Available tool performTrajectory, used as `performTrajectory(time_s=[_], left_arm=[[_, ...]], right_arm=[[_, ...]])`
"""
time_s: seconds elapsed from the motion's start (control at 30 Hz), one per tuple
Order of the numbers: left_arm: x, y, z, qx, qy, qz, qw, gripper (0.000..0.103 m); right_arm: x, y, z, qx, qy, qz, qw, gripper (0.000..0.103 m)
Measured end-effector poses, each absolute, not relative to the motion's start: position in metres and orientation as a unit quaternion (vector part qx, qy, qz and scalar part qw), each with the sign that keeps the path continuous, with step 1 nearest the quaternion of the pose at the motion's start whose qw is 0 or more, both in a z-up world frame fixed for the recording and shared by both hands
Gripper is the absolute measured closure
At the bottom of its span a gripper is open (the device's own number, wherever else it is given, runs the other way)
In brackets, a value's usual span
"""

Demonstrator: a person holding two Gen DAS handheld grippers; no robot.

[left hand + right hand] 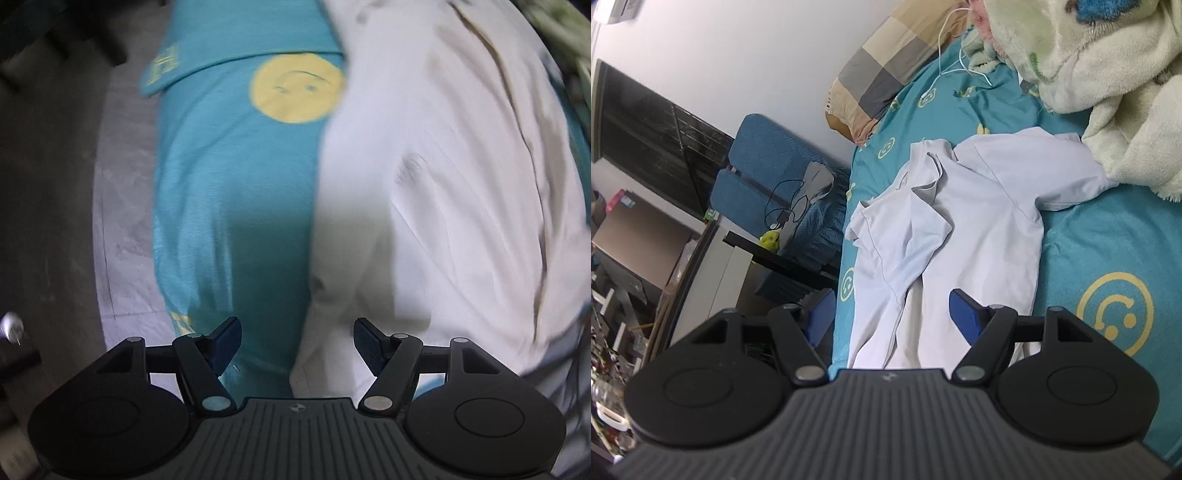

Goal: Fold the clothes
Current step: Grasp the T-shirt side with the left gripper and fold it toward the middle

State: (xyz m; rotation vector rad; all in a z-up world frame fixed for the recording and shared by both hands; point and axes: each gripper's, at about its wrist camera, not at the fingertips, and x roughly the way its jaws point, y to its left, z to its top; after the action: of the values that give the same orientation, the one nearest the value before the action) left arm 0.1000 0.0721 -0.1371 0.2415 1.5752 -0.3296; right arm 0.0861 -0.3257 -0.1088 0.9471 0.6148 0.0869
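On the bed point(1108, 236), over its teal smiley-print sheet, a white shirt point(964, 206) lies crumpled and unfolded, collar end away from the right wrist camera, hem end toward it. Long axis runs roughly straight ahead from the right tool point(892, 314), tilting a little to the right further up. One sleeve is folded across the chest on the left side; the far shoulder touches a fluffy cream blanket point(1108, 92).

Right tool: released, fingers spread wide, nothing between them. It hangs above the hem end, the cloth passing under the gap. Height over the fabric cannot be judged.

Left tool point(297, 341): also released and empty. Its view is motion-blurred. The shirt point(443, 184) fills the right half of that view, its left edge running straight ahead from the gap between the fingers; teal sheet to the left, then the bed edge and floor point(48, 203).

Judgement: both tools sit near the hem end, the right one more squarely over the cloth. The shirt needs spreading flat first; the crossed sleeve lies ahead-left of the right tool, reachable by moving forward along the long axis.
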Motion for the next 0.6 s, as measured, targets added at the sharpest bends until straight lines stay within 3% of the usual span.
performTrajectory(time_s=[0.17, 0.23, 0.3, 0.4, 0.6], left_arm=[[0.093, 0.064, -0.136, 0.116, 0.693, -0.186, 0.686, 0.035], [0.091, 0.06, -0.142, 0.127, 0.702, -0.182, 0.677, 0.05], [0.091, 0.057, -0.144, 0.135, 0.709, -0.176, 0.669, 0.051], [0.084, 0.046, -0.136, 0.164, 0.707, -0.165, 0.668, 0.096], [0.049, -0.004, -0.069, 0.221, 0.658, -0.179, 0.697, 0.099]], right_arm=[[0.089, -0.318, -0.108, 0.436, 0.302, 0.051, 0.846, 0.031], [0.09, -0.315, -0.108, 0.425, 0.307, 0.048, 0.85, 0.031], [0.091, -0.312, -0.109, 0.414, 0.311, 0.044, 0.854, 0.031], [0.092, -0.309, -0.11, 0.397, 0.317, 0.038, 0.86, 0.031], [0.096, -0.307, -0.12, 0.391, 0.327, 0.037, 0.86, 0.031]])
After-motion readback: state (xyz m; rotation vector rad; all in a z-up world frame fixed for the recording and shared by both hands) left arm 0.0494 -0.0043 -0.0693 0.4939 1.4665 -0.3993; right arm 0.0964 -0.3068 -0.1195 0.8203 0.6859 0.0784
